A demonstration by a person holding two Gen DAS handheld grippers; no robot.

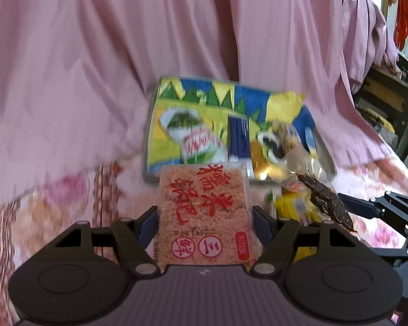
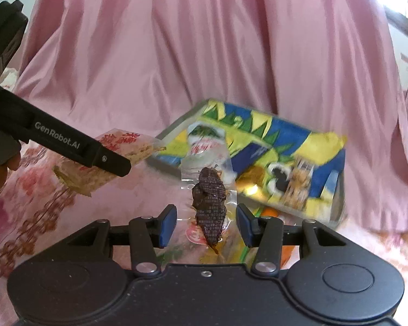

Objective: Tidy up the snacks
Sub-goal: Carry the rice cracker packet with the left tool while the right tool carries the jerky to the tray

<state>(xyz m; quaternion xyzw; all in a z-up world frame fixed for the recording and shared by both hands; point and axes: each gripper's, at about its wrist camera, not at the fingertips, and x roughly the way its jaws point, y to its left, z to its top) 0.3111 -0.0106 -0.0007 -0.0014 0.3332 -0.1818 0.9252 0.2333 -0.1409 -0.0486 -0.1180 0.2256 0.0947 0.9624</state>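
Pink cloth behind two lifted snacks.
The left gripper (image 1: 205,217) clamps a rice cracker packet (image 1: 204,214) by its sides; the right gripper (image 2: 206,226) grips a clear packet of dark dried meat (image 2: 209,198), both held near a tray (image 2: 337,203) holding a colourful snack bag (image 2: 272,146).

pink curtain (image 1: 122,54) walls off everything behind the tray (image 1: 147,146), tray already full of snack packs (image 1: 204,125), loose wrappers (image 1: 291,206) crowd its near edge, open floral bedspread (image 2: 35,212) to the left, left tongs (image 1: 205,212) and right tongs (image 2: 205,225) close side by side
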